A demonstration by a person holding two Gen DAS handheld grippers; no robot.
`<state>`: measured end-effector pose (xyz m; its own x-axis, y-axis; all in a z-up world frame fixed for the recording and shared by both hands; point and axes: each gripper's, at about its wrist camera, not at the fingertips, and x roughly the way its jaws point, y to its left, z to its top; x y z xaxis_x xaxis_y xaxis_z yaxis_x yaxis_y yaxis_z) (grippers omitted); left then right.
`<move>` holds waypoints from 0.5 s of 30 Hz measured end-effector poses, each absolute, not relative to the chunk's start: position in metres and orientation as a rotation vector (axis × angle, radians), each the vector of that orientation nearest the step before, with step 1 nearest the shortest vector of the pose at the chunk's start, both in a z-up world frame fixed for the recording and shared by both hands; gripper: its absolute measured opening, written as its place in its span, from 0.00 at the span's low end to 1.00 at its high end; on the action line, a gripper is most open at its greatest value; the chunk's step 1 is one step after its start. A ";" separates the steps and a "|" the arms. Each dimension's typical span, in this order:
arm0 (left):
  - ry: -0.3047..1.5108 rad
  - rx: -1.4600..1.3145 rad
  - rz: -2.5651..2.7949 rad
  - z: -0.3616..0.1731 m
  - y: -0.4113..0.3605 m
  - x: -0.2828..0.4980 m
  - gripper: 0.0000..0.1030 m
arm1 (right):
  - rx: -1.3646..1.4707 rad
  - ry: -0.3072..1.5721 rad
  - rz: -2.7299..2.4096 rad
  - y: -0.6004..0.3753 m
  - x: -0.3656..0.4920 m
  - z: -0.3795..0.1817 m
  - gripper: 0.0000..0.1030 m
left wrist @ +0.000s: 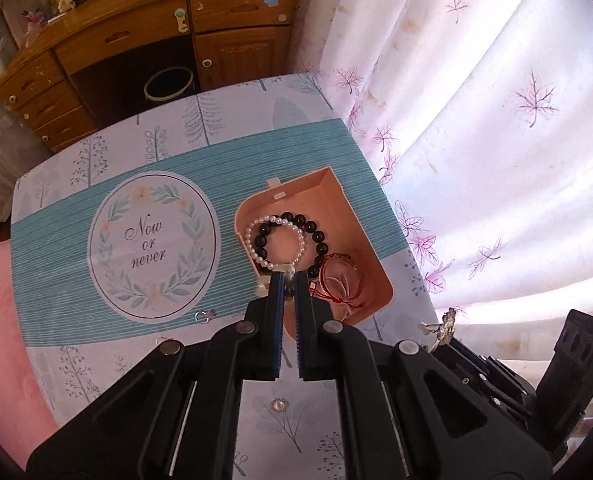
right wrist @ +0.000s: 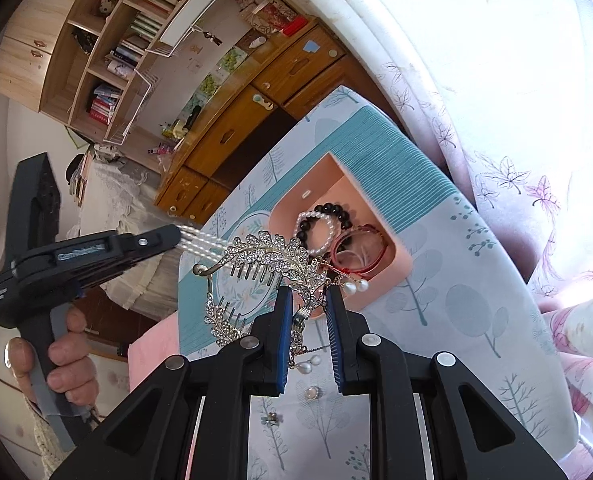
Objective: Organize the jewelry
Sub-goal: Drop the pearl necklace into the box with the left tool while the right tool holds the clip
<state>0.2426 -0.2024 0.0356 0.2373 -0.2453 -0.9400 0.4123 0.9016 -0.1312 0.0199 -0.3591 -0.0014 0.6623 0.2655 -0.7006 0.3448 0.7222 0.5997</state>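
A wooden dresser [left wrist: 144, 40] with drawers fills the far side of the room beyond your grippers, a dark waste bin [left wrist: 169, 84] tucked in its knee space, and a white curtain [left wrist: 476, 128] printed with pink leaves hangs off to the right of both tools. Bookshelves [right wrist: 112, 52] rise above the dresser in the right wrist view. Under your tools lies a table [left wrist: 76, 360] covered in a pale tree-print cloth with a teal band and an oval reading "Now or never".

Straight ahead of your left gripper [left wrist: 289, 276] sits the peach jewelry box [left wrist: 332, 196], its long axis running away from you and slightly leftward. Inside it a black bead bracelet [left wrist: 316, 236] and a pearl bracelet [left wrist: 252, 252] overlap, and a red cord bracelet [left wrist: 336, 276] lies just to the right of the tips. Your left gripper's jaws are nearly together at the box's near edge, pinching something small and pale; what it is cannot be told.

Your right gripper [right wrist: 306, 292] is clenched on a rhinestone leaf hair comb [right wrist: 264, 252], held above the table just short of the box; its long axis stretches left from the tips, teeth pointing down. Pearl drops [right wrist: 356, 287] dangle beside the right finger. A small pearl stud [right wrist: 311, 392] rests on the cloth beneath the jaws.
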 end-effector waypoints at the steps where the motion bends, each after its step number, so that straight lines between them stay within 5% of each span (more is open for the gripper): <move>1: 1.265 0.159 -0.449 0.029 -0.207 0.244 0.03 | 0.786 0.866 -0.060 -0.362 0.021 0.000 0.16; 13: 1.309 0.201 -0.424 -0.034 -0.237 0.267 0.05 | 0.783 0.857 -0.169 -0.385 0.058 -0.001 0.16; 15: 1.332 0.195 -0.420 -0.040 -0.233 0.270 0.20 | 0.785 0.869 -0.175 -0.387 0.065 -0.005 0.16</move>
<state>0.2698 -0.2333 -0.0396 0.1765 -0.1840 -0.9669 0.4036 0.9095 -0.0995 0.0646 -0.3865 -0.0049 0.6509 0.1661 -0.7408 0.4400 0.7126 0.5464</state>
